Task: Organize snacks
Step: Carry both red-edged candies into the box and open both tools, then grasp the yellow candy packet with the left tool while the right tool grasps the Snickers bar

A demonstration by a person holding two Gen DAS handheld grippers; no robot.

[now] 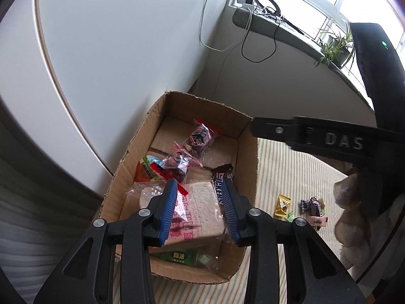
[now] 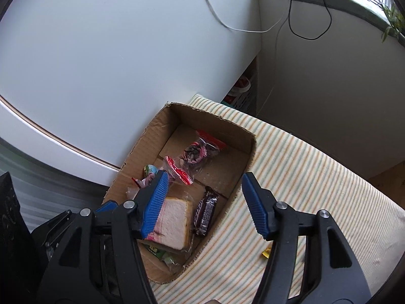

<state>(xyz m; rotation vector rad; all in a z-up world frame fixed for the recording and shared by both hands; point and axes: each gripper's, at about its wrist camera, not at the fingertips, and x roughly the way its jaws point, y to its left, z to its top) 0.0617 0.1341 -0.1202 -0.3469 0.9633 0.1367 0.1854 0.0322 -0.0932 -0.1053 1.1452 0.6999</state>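
The snacks are mostly gathered already: the cardboard box (image 1: pixel 141 149) on the striped cloth (image 2: pixel 303 157) holds a wrapped slice of bread (image 1: pixel 200 210), a dark chocolate bar (image 2: pixel 206 211) lying along its right side, two clear red-topped packets of dark sweets (image 1: pixel 200 136) toward the far end, an orange-and-green packet (image 1: pixel 146 172) by the left wall and a green packet (image 1: pixel 179 255) tucked under the bread. By my reading the job is well along but not finished, since a yellow candy (image 1: pixel 282 205), a dark wrapped candy (image 1: pixel 310 204) and a pink-labelled piece (image 1: pixel 319 221) lie loose on the cloth, well apart from the box on its right. The left gripper (image 1: pixel 200 212) hovers over the bread with its fingers spread and nothing between them. The right gripper (image 2: pixel 207 202) hangs above the box's near right wall, fingers wide apart and empty. A window ledge (image 1: pixel 291 33) with cables and a plant (image 1: pixel 334 45) sits behind.
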